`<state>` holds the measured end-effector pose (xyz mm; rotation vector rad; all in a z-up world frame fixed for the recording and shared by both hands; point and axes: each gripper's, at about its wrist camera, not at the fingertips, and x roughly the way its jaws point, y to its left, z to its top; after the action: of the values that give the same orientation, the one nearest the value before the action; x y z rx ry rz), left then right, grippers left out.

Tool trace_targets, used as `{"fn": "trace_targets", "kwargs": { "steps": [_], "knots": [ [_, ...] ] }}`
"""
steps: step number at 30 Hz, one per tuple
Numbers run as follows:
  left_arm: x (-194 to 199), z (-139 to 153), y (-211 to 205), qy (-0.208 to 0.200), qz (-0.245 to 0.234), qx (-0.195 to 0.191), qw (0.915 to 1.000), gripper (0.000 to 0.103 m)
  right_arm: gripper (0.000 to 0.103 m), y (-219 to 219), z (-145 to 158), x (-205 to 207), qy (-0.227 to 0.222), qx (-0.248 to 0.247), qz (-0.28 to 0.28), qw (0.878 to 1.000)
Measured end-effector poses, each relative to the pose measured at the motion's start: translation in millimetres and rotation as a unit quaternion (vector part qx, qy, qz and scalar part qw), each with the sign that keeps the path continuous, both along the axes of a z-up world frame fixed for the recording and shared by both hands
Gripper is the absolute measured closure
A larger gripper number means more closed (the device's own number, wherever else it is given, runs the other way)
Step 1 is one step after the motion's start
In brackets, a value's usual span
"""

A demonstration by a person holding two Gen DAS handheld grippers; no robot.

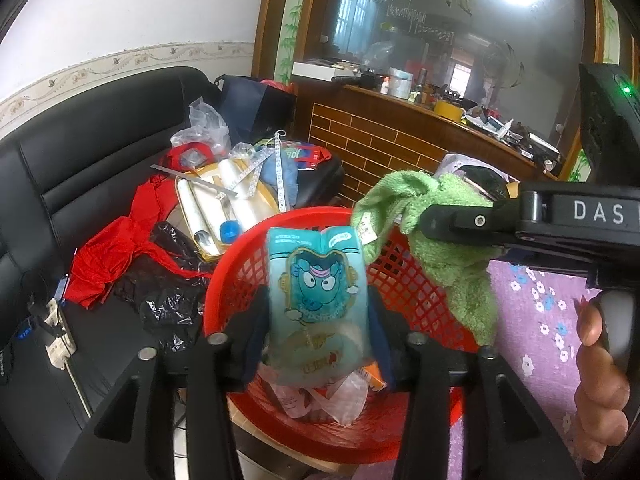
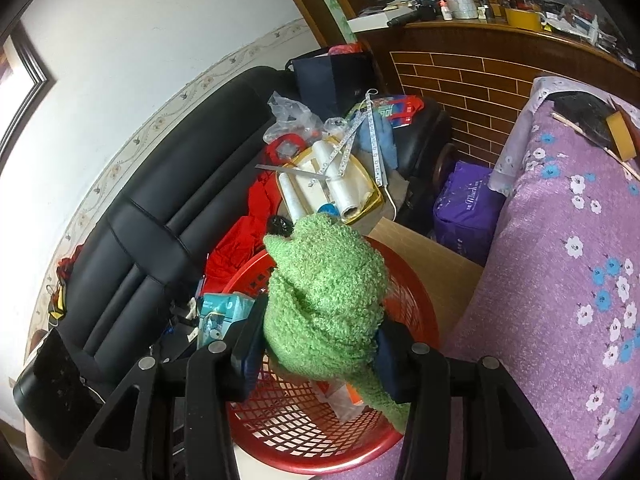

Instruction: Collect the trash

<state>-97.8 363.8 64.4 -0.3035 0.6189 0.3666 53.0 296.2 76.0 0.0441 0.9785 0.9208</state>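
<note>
My left gripper (image 1: pixel 318 344) is shut on a teal snack packet (image 1: pixel 318 280) with a cartoon face and holds it upright over the red mesh basket (image 1: pixel 240 276). My right gripper (image 2: pixel 320 356) is shut on a fuzzy green cloth (image 2: pixel 324 284) and holds it above the same basket (image 2: pixel 412 296). In the left wrist view the right gripper comes in from the right with the green cloth (image 1: pixel 452 252) hanging over the basket's far rim. Crumpled wrappers (image 1: pixel 340 396) lie in the basket's bottom. The teal packet (image 2: pixel 218 312) shows at the basket's left in the right wrist view.
A black sofa (image 1: pixel 80 168) on the left carries red cloth (image 1: pixel 108 256), black plastic (image 1: pixel 168 292), film rolls and rulers on a tray (image 1: pixel 224 196). A purple flowered cover (image 2: pixel 568 264) lies on the right. A brick-faced counter (image 1: pixel 384 140) stands behind. A power strip (image 1: pixel 58 332) sits at the left.
</note>
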Motion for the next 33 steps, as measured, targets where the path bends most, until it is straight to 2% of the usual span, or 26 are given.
{"fn": "trace_targets", "kwargs": {
  "steps": [3, 9, 11, 16, 21, 27, 33],
  "knots": [
    [1, -1, 4, 0.002, 0.004, -0.003, 1.0000, 0.052, 0.046, -2, 0, 2, -0.001, -0.002, -0.006, 1.000],
    [0, 0, 8, -0.002, 0.008, -0.008, 0.9999, 0.040, 0.046, -16, 5, 4, -0.005, 0.007, -0.011, 1.000],
    [-1, 1, 7, -0.005, 0.010, -0.009, 0.9999, 0.027, 0.043, -20, 7, 3, -0.008, 0.004, -0.011, 1.000],
    [-5, 5, 3, -0.014, 0.026, -0.002, 0.9996, 0.012, 0.029, -29, 12, -7, -0.032, -0.007, -0.017, 0.999],
    [-6, 2, 0, -0.007, 0.033, 0.000, 0.9994, 0.010, 0.019, -41, 15, -15, -0.059, -0.022, -0.031, 0.998],
    [-11, -2, -3, 0.003, 0.068, 0.004, 0.9977, 0.010, 0.017, -56, 16, -20, -0.070, -0.034, -0.035, 0.996],
    [-18, -2, -3, 0.013, 0.072, -0.009, 0.9973, 0.010, 0.016, -64, 15, -34, -0.087, -0.052, -0.032, 0.994]
  ]
}}
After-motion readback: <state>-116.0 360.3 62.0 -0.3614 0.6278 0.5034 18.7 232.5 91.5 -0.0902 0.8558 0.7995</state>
